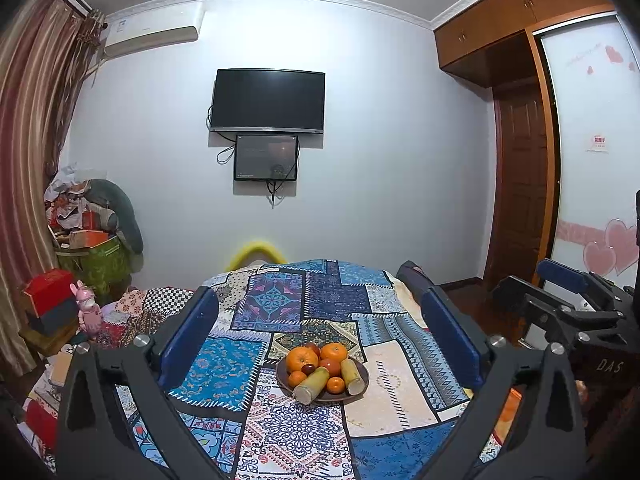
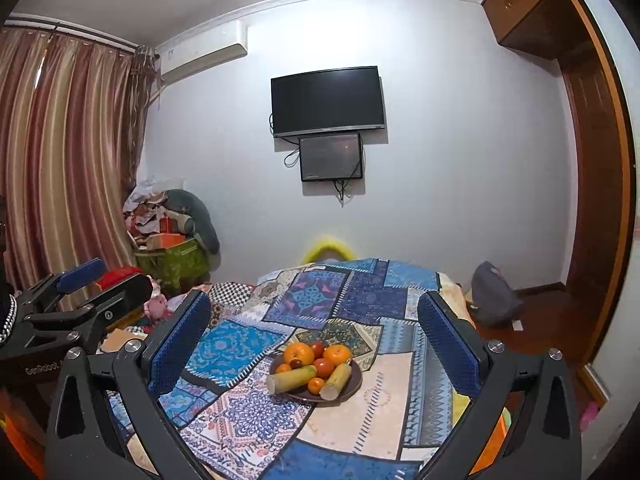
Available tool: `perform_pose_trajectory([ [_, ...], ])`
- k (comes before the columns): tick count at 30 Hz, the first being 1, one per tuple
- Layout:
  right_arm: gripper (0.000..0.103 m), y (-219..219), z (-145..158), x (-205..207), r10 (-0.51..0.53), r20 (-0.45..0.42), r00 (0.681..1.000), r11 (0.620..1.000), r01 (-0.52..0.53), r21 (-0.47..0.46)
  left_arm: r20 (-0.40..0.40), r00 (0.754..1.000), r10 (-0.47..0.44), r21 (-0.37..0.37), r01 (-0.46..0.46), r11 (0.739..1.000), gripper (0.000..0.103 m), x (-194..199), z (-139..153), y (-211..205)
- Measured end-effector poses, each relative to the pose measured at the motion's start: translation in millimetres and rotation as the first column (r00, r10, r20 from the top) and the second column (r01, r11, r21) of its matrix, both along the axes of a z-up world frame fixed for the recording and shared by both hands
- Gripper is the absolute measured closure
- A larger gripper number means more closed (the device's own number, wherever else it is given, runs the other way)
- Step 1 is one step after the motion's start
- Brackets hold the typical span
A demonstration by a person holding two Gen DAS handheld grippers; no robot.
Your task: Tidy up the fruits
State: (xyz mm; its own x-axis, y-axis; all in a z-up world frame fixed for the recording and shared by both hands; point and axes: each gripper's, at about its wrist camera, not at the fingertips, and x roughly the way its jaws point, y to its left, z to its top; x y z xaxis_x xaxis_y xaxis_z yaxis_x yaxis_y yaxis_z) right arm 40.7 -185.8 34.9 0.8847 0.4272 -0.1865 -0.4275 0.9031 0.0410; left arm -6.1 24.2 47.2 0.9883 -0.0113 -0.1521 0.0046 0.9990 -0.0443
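Both wrist views face the fruit plate (image 1: 322, 376) from nearby.

1. A round table (image 1: 404, 432) is covered by a patchwork cloth (image 1: 224, 372) in blue, white and cream patterned squares.
2. A dark brown plate (image 1: 360, 390) sits directly on the cloth near the middle, heaped with fruit.

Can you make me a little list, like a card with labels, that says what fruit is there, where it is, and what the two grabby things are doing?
Fruit: oranges, small red fruits, two yellow-green stalk pieces
Where: piled on a dark plate
Plate sits on: patchwork cloth
Left gripper: open, holding nothing, not touching the plate
Right gripper: open, holding nothing, not touching the plate
On the wall: black TV
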Motion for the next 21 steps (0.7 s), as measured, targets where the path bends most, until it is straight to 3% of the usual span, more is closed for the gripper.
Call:
perform_pose_trajectory([
  [21, 0.000, -3.7, 3.5, -4.3, -0.029, 0.013, 1.000, 1.000, 0.029, 0.009, -0.016, 0.999, -0.031, -0.002, 0.031, 1.000, 0.000, 3.8, -0.8, -2.4],
])
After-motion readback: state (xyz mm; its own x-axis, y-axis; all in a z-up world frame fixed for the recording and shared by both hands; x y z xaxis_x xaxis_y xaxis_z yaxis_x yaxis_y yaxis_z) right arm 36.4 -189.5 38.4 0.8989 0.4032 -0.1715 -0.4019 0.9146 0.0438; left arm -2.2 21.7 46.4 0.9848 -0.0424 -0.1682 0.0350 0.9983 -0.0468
